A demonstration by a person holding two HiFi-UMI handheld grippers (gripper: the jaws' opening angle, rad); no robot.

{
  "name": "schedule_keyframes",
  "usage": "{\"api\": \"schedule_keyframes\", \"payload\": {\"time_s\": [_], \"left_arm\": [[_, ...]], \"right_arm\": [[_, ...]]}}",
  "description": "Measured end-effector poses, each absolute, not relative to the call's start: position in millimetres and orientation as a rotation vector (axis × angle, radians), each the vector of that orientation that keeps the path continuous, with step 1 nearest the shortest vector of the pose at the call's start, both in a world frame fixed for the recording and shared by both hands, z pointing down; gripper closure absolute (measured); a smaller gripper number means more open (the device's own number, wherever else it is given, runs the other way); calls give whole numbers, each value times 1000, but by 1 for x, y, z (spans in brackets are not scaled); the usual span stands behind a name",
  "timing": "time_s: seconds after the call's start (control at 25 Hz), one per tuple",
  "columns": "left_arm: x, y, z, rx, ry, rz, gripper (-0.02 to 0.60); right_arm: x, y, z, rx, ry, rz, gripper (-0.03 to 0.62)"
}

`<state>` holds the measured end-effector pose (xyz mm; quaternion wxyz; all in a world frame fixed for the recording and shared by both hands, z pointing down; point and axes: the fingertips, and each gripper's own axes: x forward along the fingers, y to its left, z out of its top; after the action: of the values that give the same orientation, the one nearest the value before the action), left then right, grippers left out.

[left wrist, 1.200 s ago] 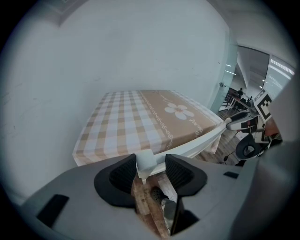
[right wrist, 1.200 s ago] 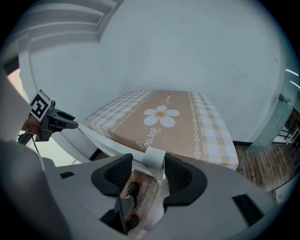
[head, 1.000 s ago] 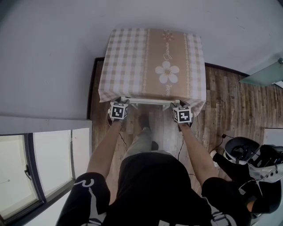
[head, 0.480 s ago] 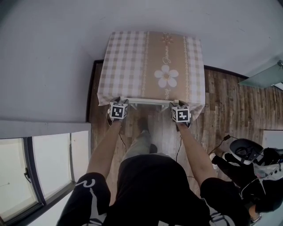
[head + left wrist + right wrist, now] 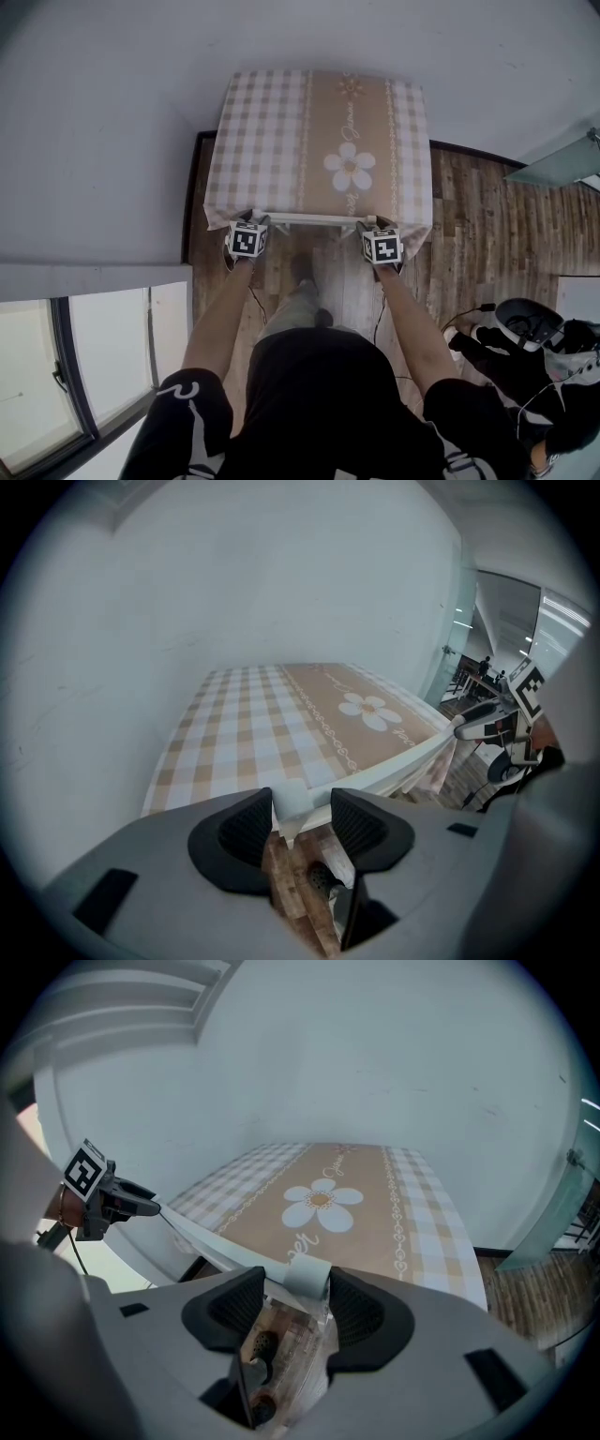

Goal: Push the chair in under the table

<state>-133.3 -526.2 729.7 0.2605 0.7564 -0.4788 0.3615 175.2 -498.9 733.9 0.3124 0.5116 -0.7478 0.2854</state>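
The table (image 5: pixel 319 141) wears a beige checked cloth with a daisy print and stands against the wall. A white chair's top rail (image 5: pixel 309 218) lies right along the cloth's near edge; the seat is hidden beneath. My left gripper (image 5: pixel 247 228) is shut on the rail's left corner post (image 5: pixel 291 801). At the other end my right gripper (image 5: pixel 379 234) is shut on the right corner post (image 5: pixel 307 1279). In the left gripper view the rail (image 5: pixel 403 759) runs off to the right gripper (image 5: pixel 511 714). The right gripper view shows the left gripper (image 5: pixel 98 1199) at the far end.
Grey walls close in on the table's left and far sides. Wooden floor (image 5: pixel 487 216) lies to the right, with black and white gear (image 5: pixel 525 328) and a cable (image 5: pixel 464 314) on it. A glass panel (image 5: pixel 562 159) stands at the right, a window ledge (image 5: pixel 84 356) at the lower left.
Both grippers and the chair rail have edged a little forward toward the table. The person has stepped after them, so the gear on the floor slid lower right in view.
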Motion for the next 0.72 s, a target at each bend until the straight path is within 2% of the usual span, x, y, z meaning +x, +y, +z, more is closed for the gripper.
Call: {"api": "schedule_keyframes", "payload": {"time_s": [0.4, 0.48, 0.68, 0.72], "left_arm": [[-136, -521, 725, 1999, -1343, 982, 375], [-140, -519, 724, 1978, -1380, 947, 447], [-144, -508, 710, 1975, -1436, 869, 462], [-144, -506, 705, 1977, -1452, 846, 484]], "right_arm": [[177, -496, 732, 1355, -1958, 766, 367], [179, -492, 730, 1358, -1948, 755, 384], [182, -484, 716, 1414, -1963, 750, 408], [183, -482, 712, 1432, -1967, 754, 412]]}}
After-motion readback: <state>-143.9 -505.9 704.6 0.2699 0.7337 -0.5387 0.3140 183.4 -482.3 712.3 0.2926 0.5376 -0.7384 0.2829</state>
